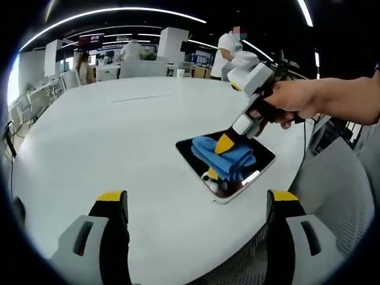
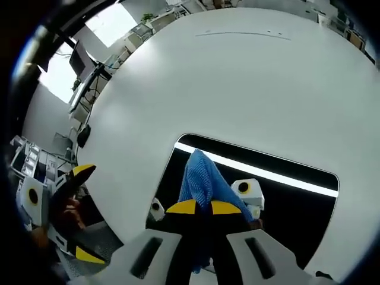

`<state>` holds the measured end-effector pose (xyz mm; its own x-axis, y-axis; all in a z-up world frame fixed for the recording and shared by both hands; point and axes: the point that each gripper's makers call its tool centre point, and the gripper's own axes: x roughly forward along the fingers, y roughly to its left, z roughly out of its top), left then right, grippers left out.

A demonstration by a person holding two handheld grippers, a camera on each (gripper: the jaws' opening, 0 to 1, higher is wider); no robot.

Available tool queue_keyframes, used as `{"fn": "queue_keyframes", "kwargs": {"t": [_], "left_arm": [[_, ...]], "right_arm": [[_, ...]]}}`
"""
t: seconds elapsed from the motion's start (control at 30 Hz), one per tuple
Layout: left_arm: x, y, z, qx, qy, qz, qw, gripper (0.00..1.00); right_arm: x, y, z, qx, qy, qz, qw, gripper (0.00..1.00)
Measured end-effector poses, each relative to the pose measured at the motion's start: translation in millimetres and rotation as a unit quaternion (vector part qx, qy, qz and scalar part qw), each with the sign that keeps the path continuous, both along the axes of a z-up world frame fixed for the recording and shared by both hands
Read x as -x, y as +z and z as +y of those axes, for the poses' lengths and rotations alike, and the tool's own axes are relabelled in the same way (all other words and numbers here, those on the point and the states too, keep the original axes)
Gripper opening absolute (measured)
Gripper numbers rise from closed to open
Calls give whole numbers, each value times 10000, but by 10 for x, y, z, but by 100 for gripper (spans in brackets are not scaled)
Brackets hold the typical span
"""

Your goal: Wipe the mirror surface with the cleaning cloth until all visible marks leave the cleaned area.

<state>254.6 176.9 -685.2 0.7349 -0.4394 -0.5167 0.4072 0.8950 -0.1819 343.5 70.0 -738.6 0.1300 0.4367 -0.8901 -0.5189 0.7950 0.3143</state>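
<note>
Counting what is in front of you: one mirror (image 1: 228,172), one blue cleaning cloth (image 1: 224,157), one white counter (image 1: 119,130), and your two hand-held grippers.

Your right hand-held gripper (image 1: 224,144) comes into the left gripper view from the right, held in your hand (image 1: 297,102), with its yellow-tipped jaws pinched together on the cloth. In the right gripper view the same right hand-held gripper (image 2: 205,209) shows its two jaws meeting with the cloth (image 2: 202,181) bunched between them and rising just ahead of the tips. The cloth lies on the mirror (image 2: 297,208), towards the middle of the glass, and the jaw tips sit right over it; whether they press the glass itself is hard to judge from this angle.

The mirror rests flat on the counter (image 2: 237,83) near its edge, a dark rounded rectangle reflecting a ceiling light strip.

Your left hand-held gripper (image 1: 196,205) hangs above the counter with its jaws spread wide and nothing between them, the mirror and cloth just beyond its tips. It appears at the left of the right gripper view (image 2: 74,214), well apart from the mirror.
</note>
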Motion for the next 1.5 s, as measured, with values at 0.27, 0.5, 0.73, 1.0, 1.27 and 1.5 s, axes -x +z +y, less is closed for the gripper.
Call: {"fn": "queue_keyframes", "kwargs": {"t": [0.27, 0.5, 0.73, 1.0, 1.27, 1.5], "left_arm": [[16, 21, -2, 41, 34, 15, 10000, 95], [8, 35, 18, -17, 71, -37, 10000, 95], [9, 40, 47, -1, 170, -35, 9998, 95], [-10, 106, 93, 100, 330, -54, 9994, 98], [-3, 55, 107, -145, 264, -119, 9995, 95], [-26, 87, 123, 11, 366, -147, 9992, 94]], "right_arm": [[-14, 7, -166, 78, -33, -15, 10000, 1], [-40, -5, -314, 98, -58, -15, 9999, 1], [-49, 2, -416, 89, -106, -29, 9999, 1], [-82, 4, -516, 108, -98, 32, 9999, 1], [-109, 5, -659, 90, -174, 71, 9998, 1], [-147, -4, -810, 95, -296, 58, 9995, 1]]}}
